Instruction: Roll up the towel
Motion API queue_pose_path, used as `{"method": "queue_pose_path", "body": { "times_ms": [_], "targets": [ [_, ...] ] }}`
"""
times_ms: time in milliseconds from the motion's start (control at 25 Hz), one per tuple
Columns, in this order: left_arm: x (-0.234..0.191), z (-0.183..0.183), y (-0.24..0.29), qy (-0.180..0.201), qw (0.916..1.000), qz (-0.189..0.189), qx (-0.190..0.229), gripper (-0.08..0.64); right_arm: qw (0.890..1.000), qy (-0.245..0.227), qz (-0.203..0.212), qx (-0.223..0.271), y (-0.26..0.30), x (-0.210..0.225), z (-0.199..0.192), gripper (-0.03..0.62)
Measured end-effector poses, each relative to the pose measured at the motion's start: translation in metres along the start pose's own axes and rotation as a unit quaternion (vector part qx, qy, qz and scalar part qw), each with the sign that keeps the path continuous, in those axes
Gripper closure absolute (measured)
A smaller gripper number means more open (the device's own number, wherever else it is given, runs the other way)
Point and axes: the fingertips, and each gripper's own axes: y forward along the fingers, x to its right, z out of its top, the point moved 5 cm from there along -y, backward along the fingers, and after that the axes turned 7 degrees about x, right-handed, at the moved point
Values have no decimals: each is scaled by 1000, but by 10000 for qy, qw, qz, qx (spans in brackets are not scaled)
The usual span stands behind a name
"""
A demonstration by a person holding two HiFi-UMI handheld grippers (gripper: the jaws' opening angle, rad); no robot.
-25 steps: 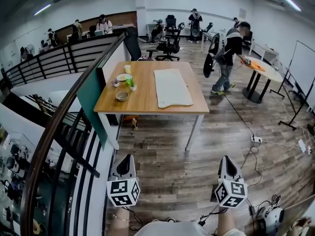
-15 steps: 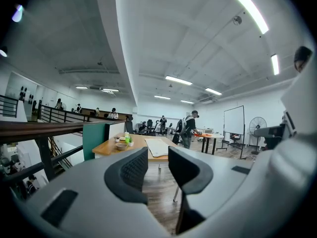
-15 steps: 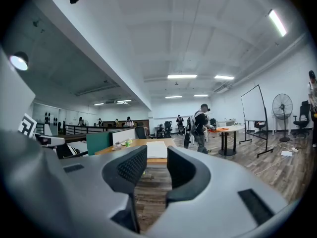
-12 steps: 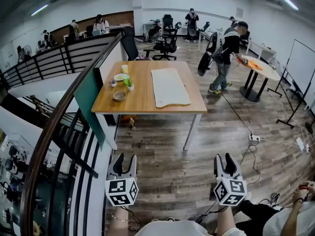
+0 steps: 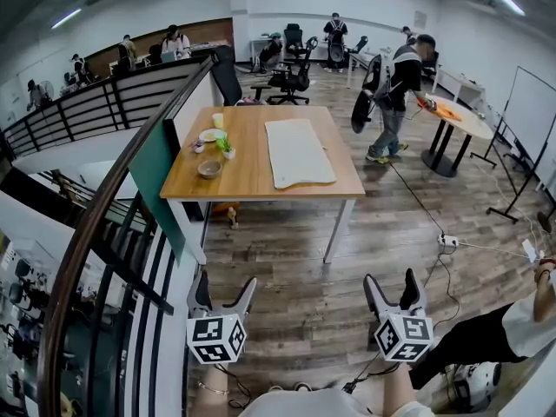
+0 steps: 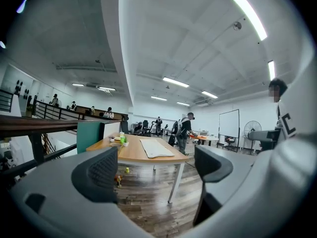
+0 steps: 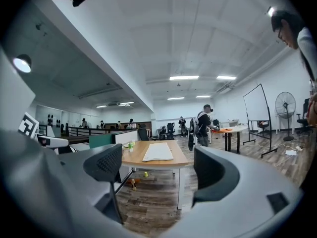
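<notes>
A pale towel (image 5: 298, 152) lies flat and unrolled on a wooden table (image 5: 252, 181) some way ahead of me across the floor. It also shows in the left gripper view as the towel (image 6: 156, 148) and in the right gripper view as the towel (image 7: 158, 152). My left gripper (image 5: 224, 287) and right gripper (image 5: 390, 283) hang over the wood floor, well short of the table. Both have just been opening their jaws and stand wide apart with nothing between them. The left gripper (image 6: 153, 172) and right gripper (image 7: 157, 168) frame only floor and table.
A bowl (image 5: 209, 168), plate (image 5: 215, 135), small plant (image 5: 228, 146) and cup (image 5: 218, 121) sit at the table's left end. A stair railing (image 5: 104, 224) runs along my left. A person with a backpack (image 5: 391, 85) stands by a round table (image 5: 456, 120). A power strip (image 5: 448, 242) and cables lie at right.
Both grippers' jaws went from shut to wide open. A person's arm and sleeve came into view at the bottom right.
</notes>
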Motion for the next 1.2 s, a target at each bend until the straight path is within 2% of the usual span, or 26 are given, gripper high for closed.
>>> {"method": "queue_pose_path", "body": {
  "times_ms": [160,240,600,840,1200],
  "targets": [
    [-3,-3,-1,-42,10000,34,21,48,9998,14,-125,127,0,-1,-2,69],
    [-6,-4,-2,-74,10000,54,19,40,9998,17,-165,148,1,-4,-3,51],
    [-26,-9,-11,-83,9997,209,27,41,9996,79,-268,6,-4,-14,-18,51],
    [-36,-20,-3,-52,9998,116,-163,41,9991,156,-377,-128,1,-19,-31,53],
    [-57,-22,67,-54,9998,108,-180,41,9989,140,-450,-85,67,-11,-36,60]
  ]
}}
